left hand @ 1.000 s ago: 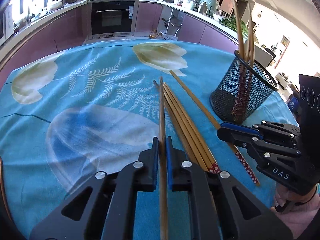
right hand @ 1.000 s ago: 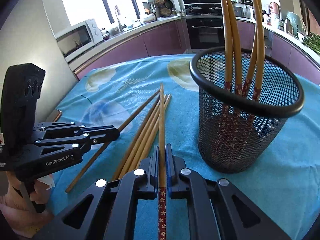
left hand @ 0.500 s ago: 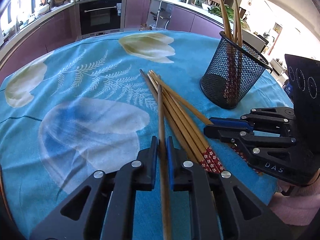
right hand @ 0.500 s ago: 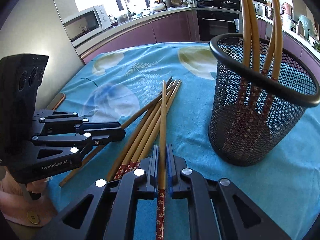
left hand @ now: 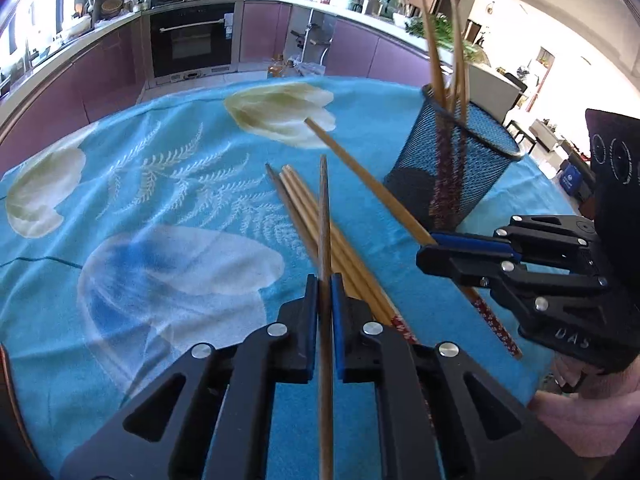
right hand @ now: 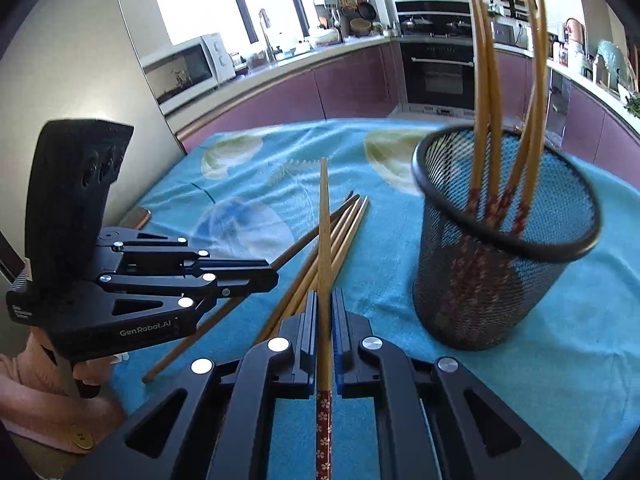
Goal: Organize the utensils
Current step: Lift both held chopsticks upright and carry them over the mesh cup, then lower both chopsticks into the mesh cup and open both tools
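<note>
While the black plastic left claw (left hand: pixel 325 280) pinches one slim brown wooden chopstick (left hand: pixel 325 216), the right claw (right hand: pixel 325 296) clamps a pale bamboo chopstick (right hand: pixel 324 216) (red flowered end behind its pads); four more smooth sticks (left hand: pixel 340 252) lie bunched on the bench's fuzzy turquoise cloth (left hand: pixel 160 184); beside them stands a round black wire-mesh cup (right hand: pixel 500 280) with sticks upright in it.

chopsticks (left hand: pixel 340 240) on tablecloth (left hand: pixel 160 200) | holder (left hand: pixel 452 176) right, behind
</note>
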### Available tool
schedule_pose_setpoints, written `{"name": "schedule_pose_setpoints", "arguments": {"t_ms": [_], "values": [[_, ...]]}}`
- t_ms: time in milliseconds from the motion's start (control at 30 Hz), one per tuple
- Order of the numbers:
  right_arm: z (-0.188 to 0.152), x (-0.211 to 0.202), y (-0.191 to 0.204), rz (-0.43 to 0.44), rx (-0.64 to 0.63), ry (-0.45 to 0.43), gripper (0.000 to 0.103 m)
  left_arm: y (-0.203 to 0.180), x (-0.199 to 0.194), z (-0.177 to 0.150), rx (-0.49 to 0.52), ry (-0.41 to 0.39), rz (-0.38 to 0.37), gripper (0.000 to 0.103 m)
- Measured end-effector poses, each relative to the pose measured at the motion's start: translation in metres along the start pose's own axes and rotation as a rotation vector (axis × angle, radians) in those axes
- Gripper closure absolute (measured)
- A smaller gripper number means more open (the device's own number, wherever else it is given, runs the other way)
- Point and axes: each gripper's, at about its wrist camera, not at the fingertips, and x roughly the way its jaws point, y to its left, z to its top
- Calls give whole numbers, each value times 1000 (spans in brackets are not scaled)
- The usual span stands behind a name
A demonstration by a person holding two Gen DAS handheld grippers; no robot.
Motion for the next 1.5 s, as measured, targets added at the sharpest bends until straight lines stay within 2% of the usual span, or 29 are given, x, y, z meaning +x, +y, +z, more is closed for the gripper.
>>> {"name": "schedule_pose_setpoints", "arguments": {"t_ms": [267,667,1267,1400,1500], "values": [[11,-43,-14,20,33,-108,97,-11,-48,18,34,-104,-88,96],[24,-74,-25,19,35,-215,97,-20,-109,37,65,-239,-178,96],[70,-107,-50,-50,29,-412,97,-59,-125,116,86,-412,-276,96],[80,-107,-56,-64,32,-442,97,-69,-124,130,96,-440,-266,96],[83,-103,-56,-81,31,-454,97,-76,-119,136,110,-446,-227,96]]}}
